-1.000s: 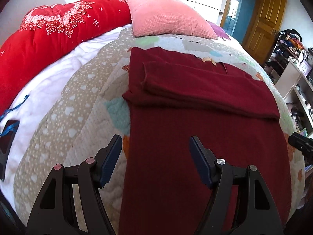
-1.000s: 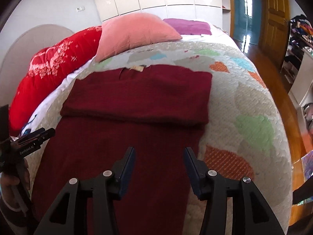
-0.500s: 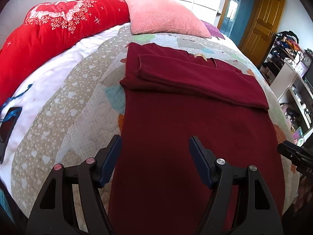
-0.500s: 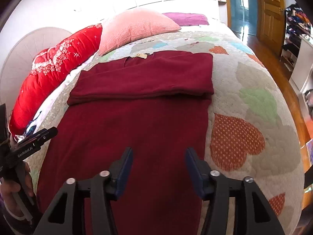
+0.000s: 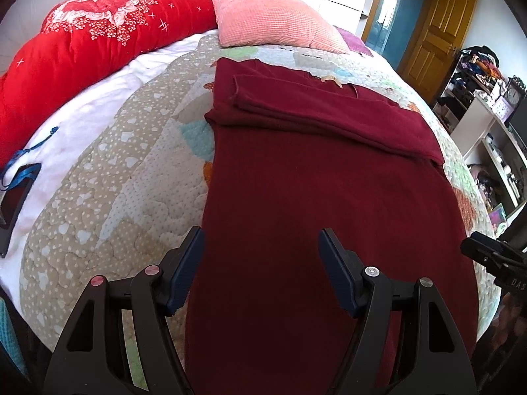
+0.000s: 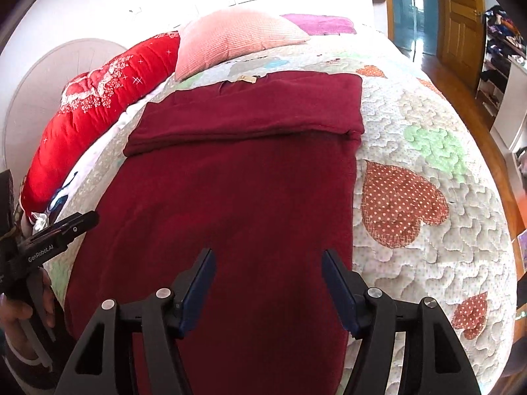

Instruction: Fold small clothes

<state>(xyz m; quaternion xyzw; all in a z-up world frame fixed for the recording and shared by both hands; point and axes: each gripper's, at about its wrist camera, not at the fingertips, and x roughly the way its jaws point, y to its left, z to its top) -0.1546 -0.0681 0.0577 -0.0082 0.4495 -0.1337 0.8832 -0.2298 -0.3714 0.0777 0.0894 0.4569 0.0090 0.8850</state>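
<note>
A dark red knit garment [image 5: 313, 191] lies flat on the quilted bed, its sleeves folded across the top part near the collar label [image 5: 331, 80]. It also shows in the right wrist view [image 6: 237, 191]. My left gripper [image 5: 262, 253] is open and empty, above the garment's near left edge. My right gripper [image 6: 268, 273] is open and empty, above the garment's near right part. Each gripper shows at the edge of the other's view: the right one [image 5: 494, 256], the left one [image 6: 56, 233].
The patchwork quilt [image 6: 411, 171] covers the bed. A red duvet [image 5: 82, 49] and a pink pillow [image 5: 273, 19] lie at the head. A dark phone-like object with a blue strap [image 5: 13, 197] lies at the left. Shelves [image 5: 487, 125] and a wooden door [image 5: 434, 26] stand to the right.
Both grippers have moved back toward the garment's near hem and lower over it; the folded top now sits farther away. Both stay open.
</note>
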